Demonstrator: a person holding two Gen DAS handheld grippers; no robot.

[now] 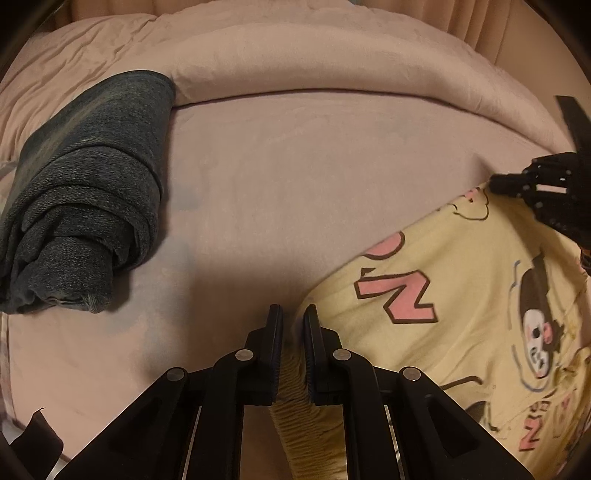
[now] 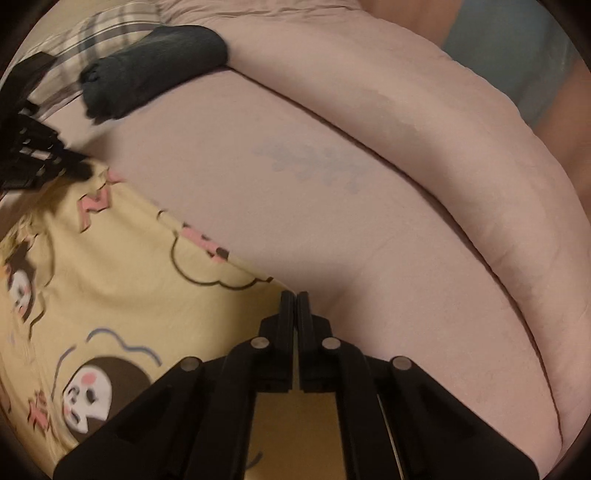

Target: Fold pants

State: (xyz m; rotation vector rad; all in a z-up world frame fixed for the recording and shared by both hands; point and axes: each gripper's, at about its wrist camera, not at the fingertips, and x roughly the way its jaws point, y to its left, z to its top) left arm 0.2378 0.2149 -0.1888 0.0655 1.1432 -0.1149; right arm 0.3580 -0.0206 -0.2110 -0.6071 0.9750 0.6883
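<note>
The yellow printed pants (image 1: 461,295) lie on the pink bed sheet (image 1: 277,177), with pink letters and cartoon faces on them. My left gripper (image 1: 293,314) is shut on their ribbed waistband (image 1: 295,387), which bunches between the jaws. In the right wrist view the pants (image 2: 129,280) fill the lower left. My right gripper (image 2: 294,295) is shut on the pants' edge, jaws almost touching. Each gripper shows in the other's view: the right one (image 1: 495,182) at the pants' far corner, the left one (image 2: 79,168) at the far left.
A folded dark grey garment (image 1: 85,192) lies at the left of the bed, also in the right wrist view (image 2: 155,70). A rolled pink duvet (image 1: 332,62) runs along the back (image 2: 443,147). A plaid pillow (image 2: 107,26) sits beyond it.
</note>
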